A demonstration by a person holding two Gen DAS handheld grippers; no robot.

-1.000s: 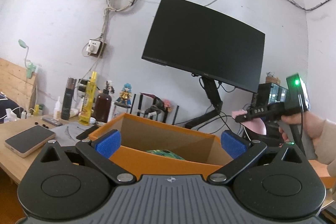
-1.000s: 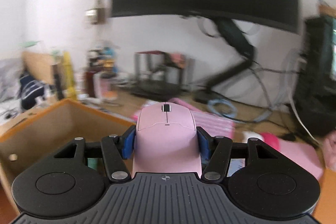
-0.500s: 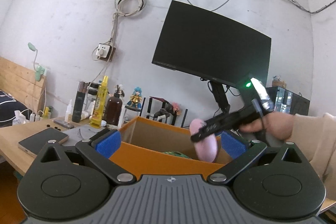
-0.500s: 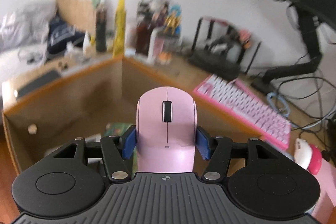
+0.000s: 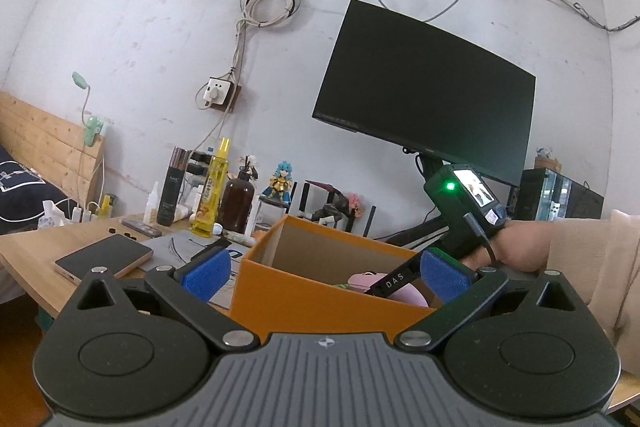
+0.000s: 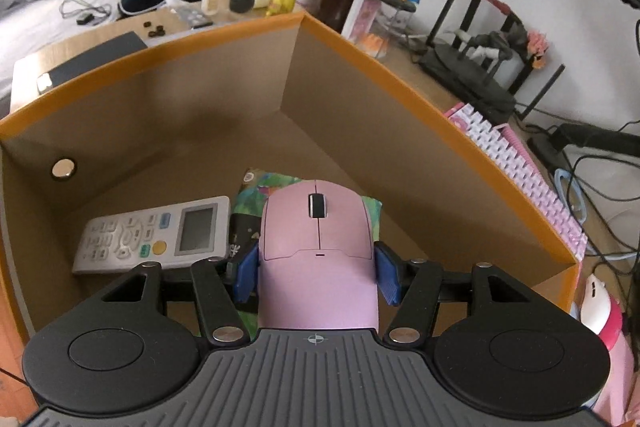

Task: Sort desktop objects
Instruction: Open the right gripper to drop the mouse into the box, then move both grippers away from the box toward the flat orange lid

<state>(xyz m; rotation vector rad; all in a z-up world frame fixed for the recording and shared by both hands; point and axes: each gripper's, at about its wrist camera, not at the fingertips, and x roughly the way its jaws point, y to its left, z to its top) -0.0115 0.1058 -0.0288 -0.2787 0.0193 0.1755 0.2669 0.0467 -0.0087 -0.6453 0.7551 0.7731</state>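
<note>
My right gripper (image 6: pixel 316 269) is shut on a pink computer mouse (image 6: pixel 316 227) and holds it down inside the orange cardboard box (image 6: pixel 460 147), above a green patterned packet (image 6: pixel 276 187). A white remote control (image 6: pixel 160 233) lies on the box floor to the left. In the left wrist view the right gripper (image 5: pixel 394 283) dips into the box (image 5: pixel 304 291) with the mouse (image 5: pixel 404 294). My left gripper (image 5: pixel 324 269) is open and empty, level with the box's near wall.
A pink keyboard (image 6: pixel 528 179) lies right of the box, with a white and pink mouse (image 6: pixel 600 303) near it. Bottles (image 5: pixel 212 199), a figurine (image 5: pixel 282 179) and a router (image 6: pixel 472 75) stand behind. A phone (image 5: pixel 104 257) lies left. A monitor (image 5: pixel 424 115) hangs above.
My right gripper has carried the pink mouse from over the desk, over the box rim and down into the box. The left gripper has stayed open by the box.
</note>
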